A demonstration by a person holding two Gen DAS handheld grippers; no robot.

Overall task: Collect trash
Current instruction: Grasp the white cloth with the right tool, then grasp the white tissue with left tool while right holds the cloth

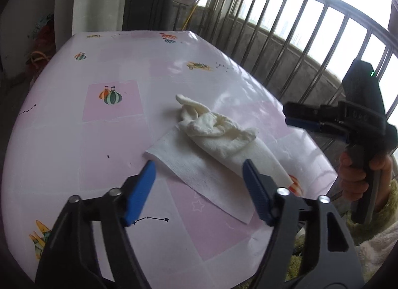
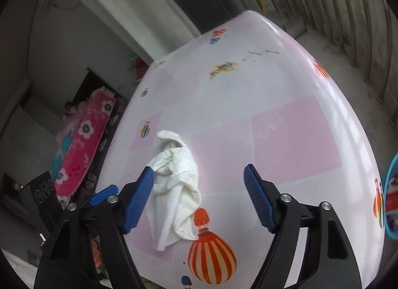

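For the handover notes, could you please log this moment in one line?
crumpled tissue on flat tissue sheet, table | left gripper open, empty | right gripper open, empty

White crumpled tissue (image 1: 219,134) on pink-and-white checked tablecloth (image 1: 112,144) with striped balloon prints; blue-padded black claws.

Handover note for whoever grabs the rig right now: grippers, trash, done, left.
Left gripper: open, nothing held, hovering just short of the tissue pile.
Right gripper: open, nothing held, above the table with the pile toward its left finger.
Trash: crumpled tissue lies on a flat paper sheet on the pink tablecloth. Both sit untouched.
A blue-rimmed container shows at the table's right edge; I cannot tell if it is the bin.
Done: nothing collected yet.
Left: grip tissue and sheet, carry them to the bin.
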